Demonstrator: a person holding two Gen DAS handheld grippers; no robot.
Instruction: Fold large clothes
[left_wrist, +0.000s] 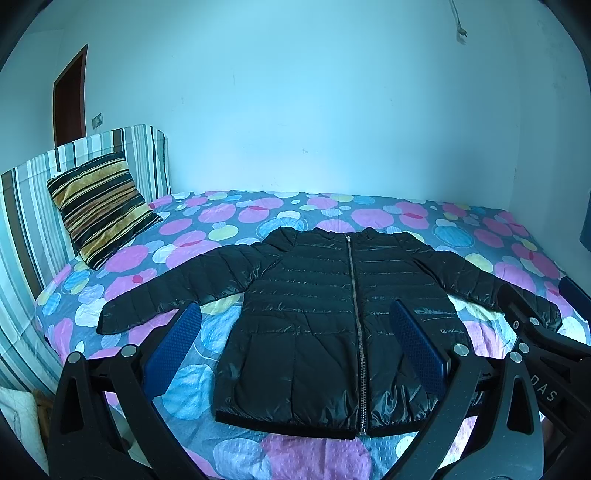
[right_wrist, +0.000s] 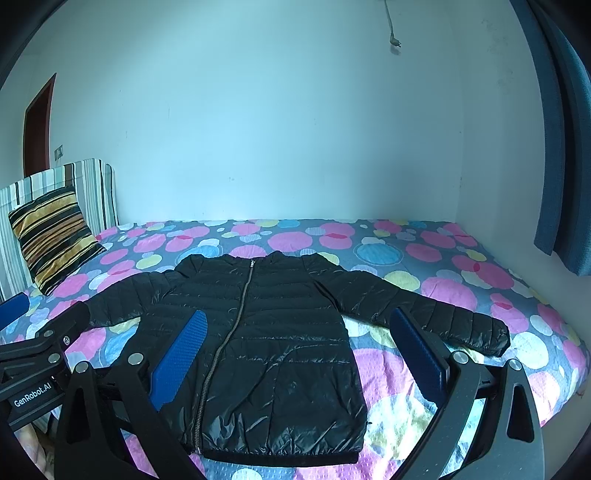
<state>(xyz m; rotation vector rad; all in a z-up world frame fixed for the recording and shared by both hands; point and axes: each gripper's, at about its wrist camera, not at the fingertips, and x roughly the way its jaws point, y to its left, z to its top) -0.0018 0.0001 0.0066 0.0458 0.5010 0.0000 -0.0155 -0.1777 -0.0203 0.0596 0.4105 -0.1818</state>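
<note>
A black quilted puffer jacket (left_wrist: 325, 314) (right_wrist: 266, 347) lies flat and zipped on the bed, hem toward me, hood at the far end, both sleeves spread sideways. My left gripper (left_wrist: 295, 314) hovers open above the hem, its blue pads (left_wrist: 173, 347) wide apart and empty. My right gripper (right_wrist: 295, 317) is open too, held over the jacket's right half with nothing between its pads (right_wrist: 417, 354). The right gripper's black frame (left_wrist: 532, 332) shows at the right edge of the left wrist view. The left gripper's frame (right_wrist: 37, 354) shows at the left of the right wrist view.
The bed has a polka-dot sheet (left_wrist: 258, 218) (right_wrist: 443, 288) in pink, blue and yellow. A striped cushion (left_wrist: 99, 206) (right_wrist: 51, 236) leans on a striped headboard (left_wrist: 29, 206) at the left. A pale wall runs behind; a blue curtain (right_wrist: 569, 147) hangs at the right.
</note>
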